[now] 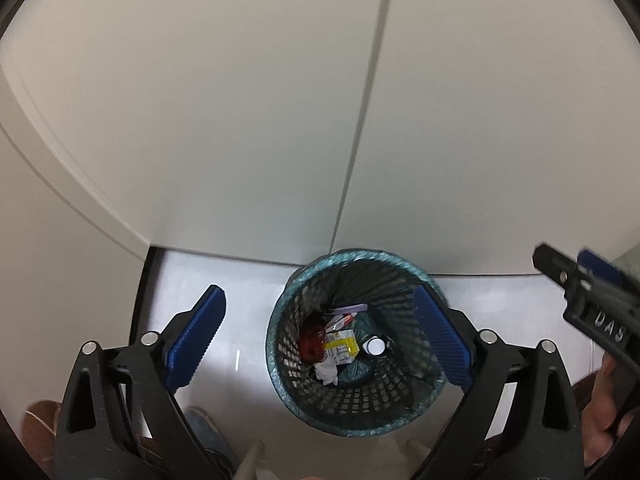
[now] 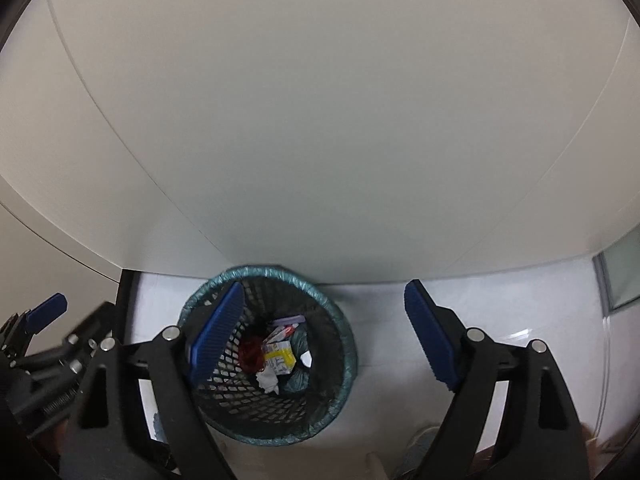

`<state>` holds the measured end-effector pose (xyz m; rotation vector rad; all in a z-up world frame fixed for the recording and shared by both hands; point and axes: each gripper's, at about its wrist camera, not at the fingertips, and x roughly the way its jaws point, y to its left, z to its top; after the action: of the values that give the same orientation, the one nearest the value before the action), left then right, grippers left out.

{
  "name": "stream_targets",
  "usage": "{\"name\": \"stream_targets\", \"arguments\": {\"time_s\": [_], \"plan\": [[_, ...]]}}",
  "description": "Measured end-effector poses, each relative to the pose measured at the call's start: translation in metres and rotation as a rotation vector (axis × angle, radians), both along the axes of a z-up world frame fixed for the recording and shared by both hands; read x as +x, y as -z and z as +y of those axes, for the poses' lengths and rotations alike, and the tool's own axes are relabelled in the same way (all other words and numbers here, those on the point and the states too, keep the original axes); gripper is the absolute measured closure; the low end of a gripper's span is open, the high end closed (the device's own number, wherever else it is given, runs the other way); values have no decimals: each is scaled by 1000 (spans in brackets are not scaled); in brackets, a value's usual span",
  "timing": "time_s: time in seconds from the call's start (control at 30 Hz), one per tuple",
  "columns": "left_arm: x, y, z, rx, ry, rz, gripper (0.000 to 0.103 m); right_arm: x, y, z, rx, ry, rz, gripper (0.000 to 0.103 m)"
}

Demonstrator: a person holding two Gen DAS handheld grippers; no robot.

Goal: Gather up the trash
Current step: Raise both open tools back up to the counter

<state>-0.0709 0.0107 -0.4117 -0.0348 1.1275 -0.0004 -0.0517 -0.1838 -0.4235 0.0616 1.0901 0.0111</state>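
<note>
A black mesh waste basket (image 1: 280,384) (image 2: 344,380) lined with a teal bag stands on the floor against a white panel. Inside lie a yellow carton (image 1: 340,346) (image 2: 280,356), a red item (image 1: 312,340) (image 2: 252,352), crumpled white paper (image 1: 328,372) (image 2: 268,380) and other scraps. My left gripper (image 1: 318,292) hovers above the basket, open, with nothing between its blue pads (image 1: 196,340). My right gripper (image 2: 324,286) is also open and empty, above the basket's right side. Each gripper shows at the edge of the other's view: the right gripper (image 1: 580,276), the left gripper (image 2: 48,312).
White cabinet panels (image 1: 240,120) rise right behind the basket. Glossy white floor (image 1: 224,280) lies on both sides of it. A dark vertical edge (image 2: 126,300) bounds the floor at left, a glass panel (image 2: 620,276) at right. A hand (image 1: 604,400) holds the right gripper.
</note>
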Motion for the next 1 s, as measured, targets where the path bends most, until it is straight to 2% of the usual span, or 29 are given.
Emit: {"name": "stream_targets", "arguments": {"time_s": [0.1, 0.17, 0.27, 0.4, 0.53, 0.73, 0.83, 1.0], "plan": [[-5, -29, -9, 9, 47, -33, 9, -5, -38, -3, -25, -26, -48, 24], [-7, -53, -12, -16, 63, -54, 9, -9, -69, -8, -55, -25, -89, 24], [-9, -98, -14, -26, 78, -108, 9, -13, -114, -18, -43, -28, -154, 24], [-13, -160, -23, 7, 97, -195, 9, -20, -180, -30, -41, -41, -251, 24], [-20, -214, -30, 0, 100, -236, 9, -26, -235, -37, -43, -59, -322, 24], [-25, -280, -37, -25, 108, -276, 9, -34, -300, -41, -72, -67, -428, 24], [-20, -304, -35, -46, 101, -276, 9, -34, -329, -47, -94, -59, -466, 24], [-11, -350, -32, -22, 71, -343, 9, -23, -377, -56, -114, -53, -498, 24]]}}
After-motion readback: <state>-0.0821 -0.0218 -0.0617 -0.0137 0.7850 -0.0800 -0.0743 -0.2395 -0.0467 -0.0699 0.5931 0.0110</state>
